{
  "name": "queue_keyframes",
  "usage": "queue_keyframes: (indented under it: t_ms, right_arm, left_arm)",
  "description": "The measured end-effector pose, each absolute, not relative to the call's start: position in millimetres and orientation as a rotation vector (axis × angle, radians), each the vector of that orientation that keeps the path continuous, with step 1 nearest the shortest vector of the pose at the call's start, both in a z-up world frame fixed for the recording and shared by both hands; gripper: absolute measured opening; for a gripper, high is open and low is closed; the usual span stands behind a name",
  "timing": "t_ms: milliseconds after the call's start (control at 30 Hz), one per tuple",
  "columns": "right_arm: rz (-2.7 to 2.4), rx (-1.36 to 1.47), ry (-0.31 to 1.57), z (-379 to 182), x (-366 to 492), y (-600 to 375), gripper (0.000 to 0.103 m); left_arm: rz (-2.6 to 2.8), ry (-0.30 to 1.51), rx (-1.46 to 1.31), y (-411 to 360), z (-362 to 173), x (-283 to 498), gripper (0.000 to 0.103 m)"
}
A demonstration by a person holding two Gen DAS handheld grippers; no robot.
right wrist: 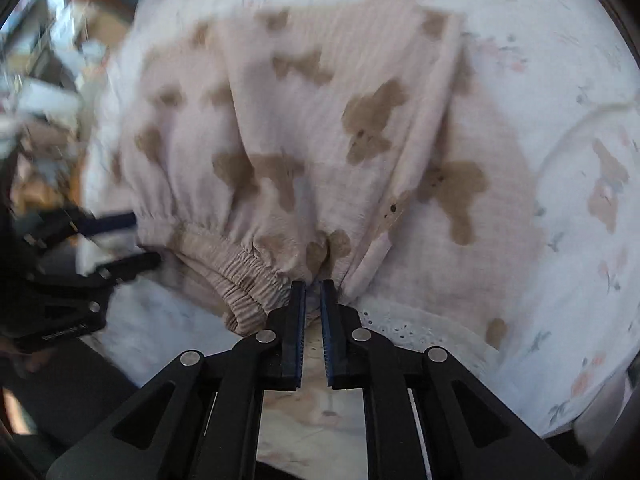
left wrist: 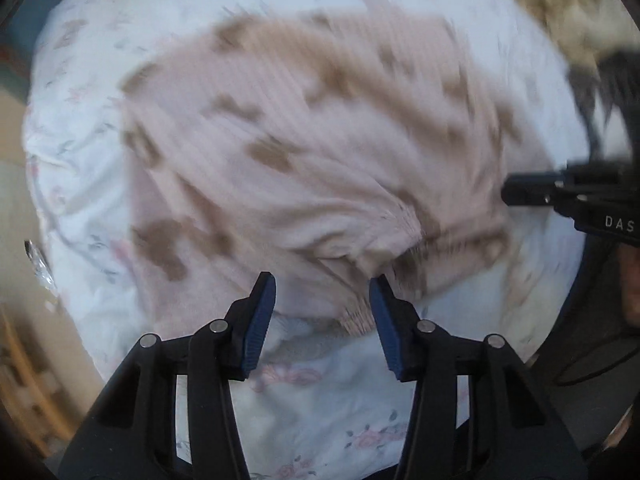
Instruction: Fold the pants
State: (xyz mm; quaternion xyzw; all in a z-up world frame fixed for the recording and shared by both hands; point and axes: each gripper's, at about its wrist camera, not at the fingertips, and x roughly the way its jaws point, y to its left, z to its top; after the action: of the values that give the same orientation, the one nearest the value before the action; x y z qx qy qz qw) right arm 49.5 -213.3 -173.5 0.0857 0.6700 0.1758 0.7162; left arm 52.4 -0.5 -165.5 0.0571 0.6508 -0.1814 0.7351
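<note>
The soft pink pants with brown bear shapes (right wrist: 304, 128) lie spread on the bed, on a white quilt with little flowers (right wrist: 576, 92); the stretchy waistband (right wrist: 240, 272) is bunched up near the bottom of the right wrist view. The right hand-held gripper (right wrist: 313, 284) is pinched nearly closed, and a bit of cloth by the waistband looks caught between its tips; the left hand-held gripper (left wrist: 322, 284) is partly open just over the crumpled edge, holding nothing. To do this step well, I think the left one should close on the waistband edge too; then both should hold tight at the same height and pull the cloth flat, so the fold comes out neat and no wrinkles get trapped.
</note>
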Motion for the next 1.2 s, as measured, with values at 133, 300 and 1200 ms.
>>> queue_keyframes:
  t_ms: [133, 300, 1200]
  right_arm:
    - [0.32, 0.344, 1.358, -149, 69, -244, 0.028]
    - [0.225, 0.454, 1.305, -151, 98, -273, 0.064]
    - [0.195, 0.362, 1.501, -193, 55, -260, 0.006]
  left_arm:
    - [-0.224, 1.319, -0.087, 45, -142, 80, 0.047]
    - [-0.046, 1.332, -0.28, 86, -157, 100, 0.052]
    - [-0.35, 1.597, -0.286, 35, -180, 68, 0.012]
